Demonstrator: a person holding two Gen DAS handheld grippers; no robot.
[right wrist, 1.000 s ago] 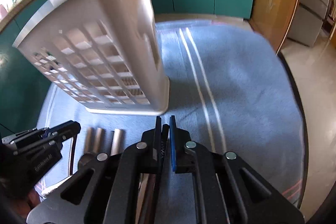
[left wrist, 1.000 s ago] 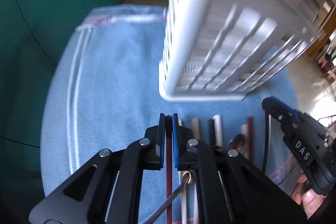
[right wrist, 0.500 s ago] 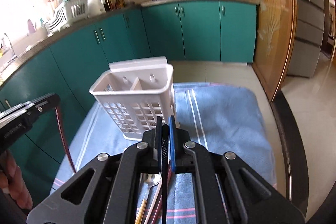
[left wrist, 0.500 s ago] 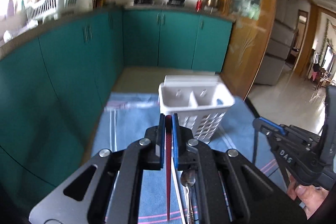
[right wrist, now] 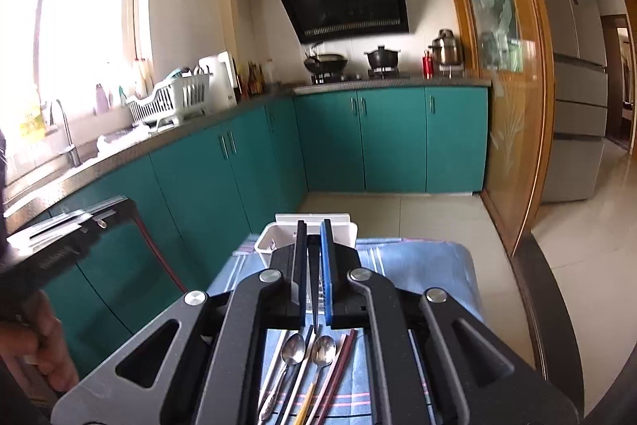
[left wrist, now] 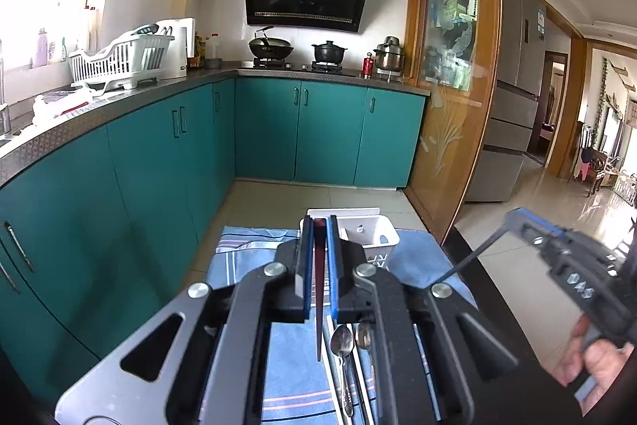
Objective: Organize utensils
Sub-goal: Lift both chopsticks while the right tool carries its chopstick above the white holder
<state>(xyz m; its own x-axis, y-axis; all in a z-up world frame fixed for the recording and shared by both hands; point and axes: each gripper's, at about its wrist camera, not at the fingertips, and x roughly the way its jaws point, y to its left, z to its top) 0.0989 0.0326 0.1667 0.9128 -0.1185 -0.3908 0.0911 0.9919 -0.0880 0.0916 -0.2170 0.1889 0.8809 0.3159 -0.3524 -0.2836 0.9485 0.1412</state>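
Observation:
My left gripper (left wrist: 317, 222) is shut on a dark red chopstick (left wrist: 318, 309) that hangs down from its pads above the blue towel (left wrist: 243, 265). My right gripper (right wrist: 313, 226) is shut on a thin dark chopstick (right wrist: 315, 289), also hanging downward. Both are raised well over the table. The white slotted utensil caddy (left wrist: 372, 236) stands upright on the towel beyond the fingertips, partly hidden by them. Two spoons (right wrist: 292, 347) and several chopsticks (right wrist: 338, 365) lie on the towel under the grippers. In the left wrist view the right gripper (left wrist: 513, 217) shows with its chopstick (left wrist: 469, 261).
The dark table edge (right wrist: 537, 289) curves along the right, with tiled floor beyond. Teal cabinets (left wrist: 159, 162) run along the left and the back. A hand (left wrist: 589, 357) holds the right gripper's handle. The left gripper (right wrist: 119, 205) shows at the left of the right wrist view.
Both grippers have risen from the towel, each with its chopstick, and tilted up toward level. The caddy, close and large before, now sits small and low beyond the fingertips.

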